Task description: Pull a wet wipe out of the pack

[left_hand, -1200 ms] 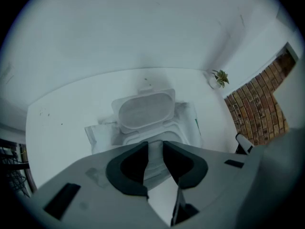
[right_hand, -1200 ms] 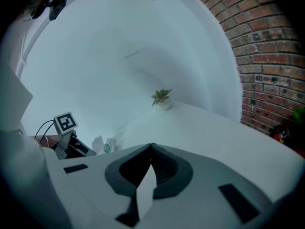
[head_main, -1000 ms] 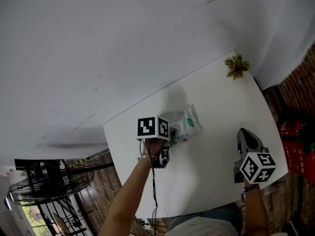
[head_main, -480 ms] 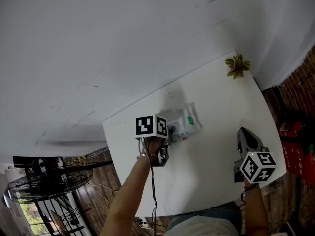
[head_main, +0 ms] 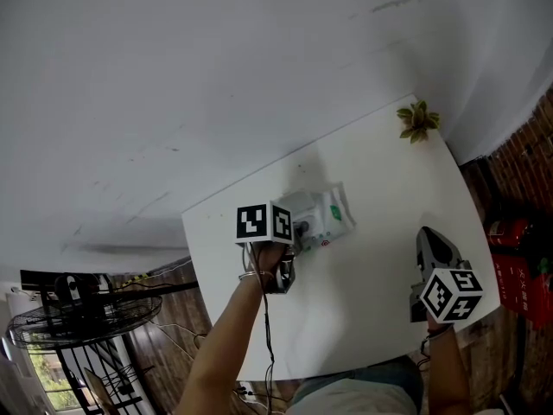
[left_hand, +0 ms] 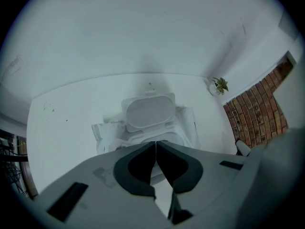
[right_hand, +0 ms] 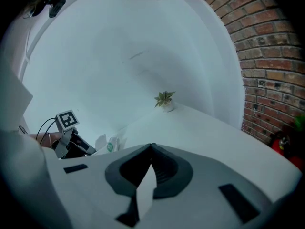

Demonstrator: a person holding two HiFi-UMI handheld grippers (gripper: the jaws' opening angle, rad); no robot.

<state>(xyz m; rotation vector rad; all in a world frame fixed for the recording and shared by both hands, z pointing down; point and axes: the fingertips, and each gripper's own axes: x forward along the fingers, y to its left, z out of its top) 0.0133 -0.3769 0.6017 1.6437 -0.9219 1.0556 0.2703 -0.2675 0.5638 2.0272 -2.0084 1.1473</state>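
Reaches over the table (head_main: 380, 167) with the left forearm stretched out, left gripper (head_main: 301, 229) tipped onto the pack (head_main: 328, 216) lying mid-table, lid (left_hand: 148, 111) flipped open. Keeps those jaws pressed together right at the opening; cannot tell whether a wipe sits between them. Holds the right gripper (head_main: 424, 232) near the table's right edge, well apart from the pack, wrist close to the body, jaws closed on nothing.

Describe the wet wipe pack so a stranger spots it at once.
On the white table, look just ahead of the left tongs. The wipe pack lies there: soft, white, green-marked, lid flipped open, unlike the potted plant at the far corner.
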